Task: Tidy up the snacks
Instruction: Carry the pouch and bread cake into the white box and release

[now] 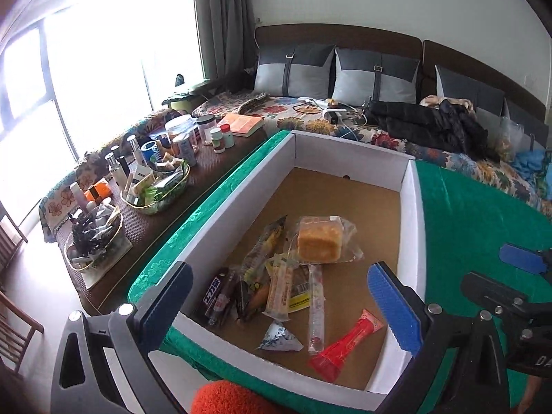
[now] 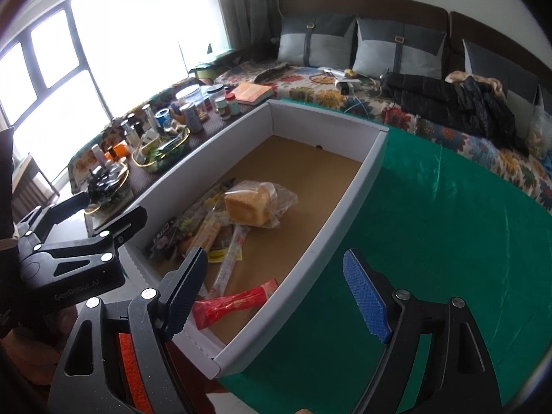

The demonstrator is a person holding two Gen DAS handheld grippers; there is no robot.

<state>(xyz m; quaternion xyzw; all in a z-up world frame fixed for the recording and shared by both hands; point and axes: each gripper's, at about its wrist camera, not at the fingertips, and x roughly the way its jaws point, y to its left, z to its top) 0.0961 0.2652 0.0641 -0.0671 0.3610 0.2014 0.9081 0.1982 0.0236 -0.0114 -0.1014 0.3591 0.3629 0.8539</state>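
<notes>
A shallow white cardboard box with a brown floor (image 1: 412,207) sits on a green patterned tablecloth (image 1: 483,214). The snacks lie inside it, bunched toward its near-left part.

Contents noted:
- clear-wrapped square yellow cake (image 1: 319,241), furthest in, resting partly on the pile
- long yellowish wrapped bar (image 1: 280,288) lying beside a dark wrapper with white characters (image 1: 215,298), which is against the left wall
- narrow clear tube-shaped packet (image 1: 316,310), lying lengthwise toward the near edge
- small white-and-blue triangular packet (image 1: 281,339), apart from the pile, near the front wall
- red plastic sachet with a flared end (image 1: 345,345), near the front right corner, touching none of the others

Left gripper (image 1: 279,296): hangs above the near end of the box, blue-padded fingers spread wide, nothing between them.

Right gripper (image 2: 279,286): fingers likewise wide apart and empty; it straddles the box's right wall, one finger over the interior, the other over the tablecloth.

Behind: a low brown side table (image 1: 214,162) crowded with jars and bottles, and a sofa with a floral cover (image 1: 303,120).
</notes>
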